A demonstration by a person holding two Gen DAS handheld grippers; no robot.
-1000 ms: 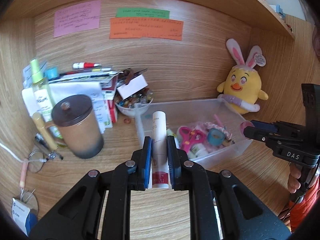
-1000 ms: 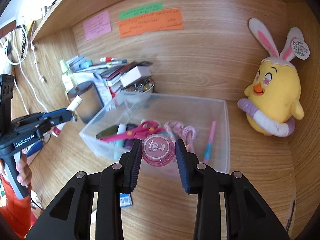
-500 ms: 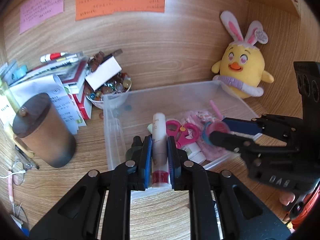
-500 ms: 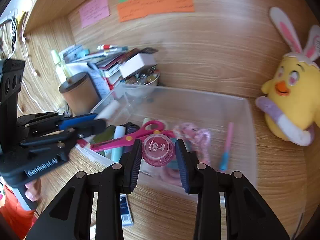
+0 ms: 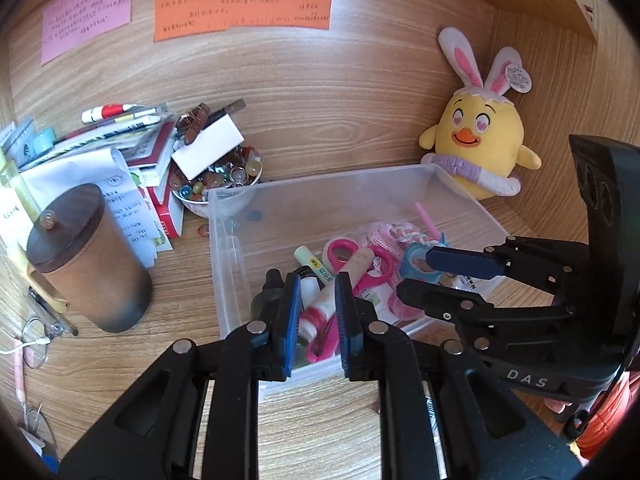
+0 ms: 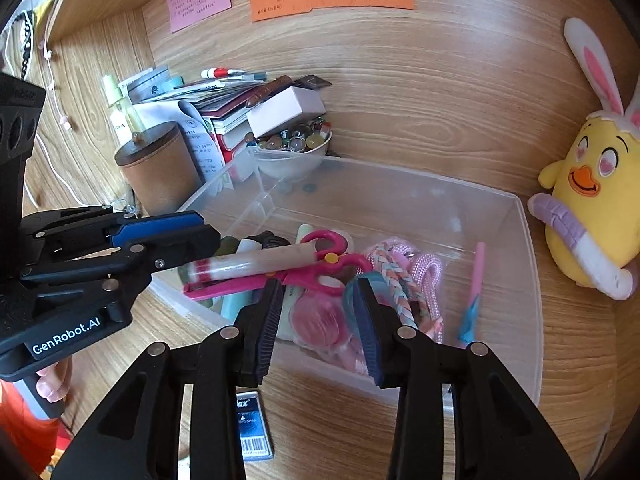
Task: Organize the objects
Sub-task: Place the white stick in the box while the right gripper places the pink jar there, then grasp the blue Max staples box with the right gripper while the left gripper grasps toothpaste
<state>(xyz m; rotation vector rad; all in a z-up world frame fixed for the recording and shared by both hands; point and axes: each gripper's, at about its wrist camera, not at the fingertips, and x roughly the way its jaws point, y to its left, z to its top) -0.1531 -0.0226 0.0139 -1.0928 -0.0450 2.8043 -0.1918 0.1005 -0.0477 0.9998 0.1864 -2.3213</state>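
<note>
A clear plastic bin [image 5: 320,188] [image 6: 532,280] sits on the wooden desk, holding pink scissors [image 6: 304,276], braided cords [image 6: 404,276] and other small items. My left gripper [image 5: 316,288] [image 6: 200,240] is open over the bin's near left; the white-and-red tube [image 5: 340,288] [image 6: 256,262] lies released across the scissors. My right gripper [image 6: 316,300] [image 5: 416,276] is open above the bin; the round pink case [image 6: 316,320] lies in the bin just below its jaws.
A brown lidded mug [image 5: 88,264] stands left of the bin. A bowl of marbles [image 5: 218,184] and stacked books [image 5: 132,148] sit behind. A yellow chick plush [image 5: 480,148] stands at the right. A blue packet [image 6: 252,424] lies in front of the bin.
Both grippers moved down over the bin and opened. The left let go of the tube, and the right let go of the pink case; both now lie in the bin.
</note>
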